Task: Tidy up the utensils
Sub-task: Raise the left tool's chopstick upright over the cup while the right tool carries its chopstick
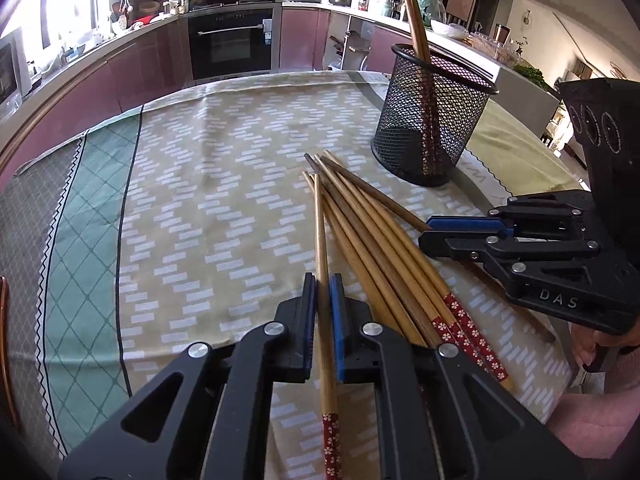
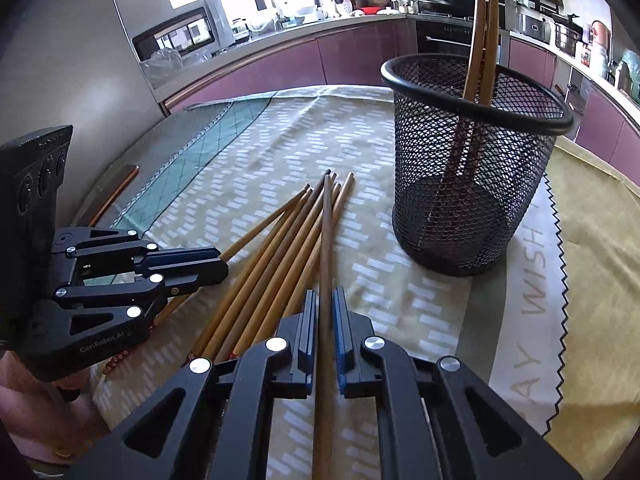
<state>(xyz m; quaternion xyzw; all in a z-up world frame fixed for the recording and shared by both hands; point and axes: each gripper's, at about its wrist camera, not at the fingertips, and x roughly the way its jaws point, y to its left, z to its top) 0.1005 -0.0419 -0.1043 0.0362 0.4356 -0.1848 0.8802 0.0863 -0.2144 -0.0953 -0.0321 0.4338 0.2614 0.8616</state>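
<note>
Wooden chopsticks (image 1: 372, 248) lie piled beside the cup (image 1: 430, 120), and with your left gripper (image 1: 322, 300) and right gripper (image 2: 325, 312) each clamping one, lift both straight up before tipping into it.

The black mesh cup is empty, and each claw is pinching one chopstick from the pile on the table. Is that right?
Not quite. The black mesh cup is not empty: two chopsticks already stand in it, as the right wrist view shows. The rest holds: the left claw and the right claw each pinch one chopstick from the pile on the table.
</note>
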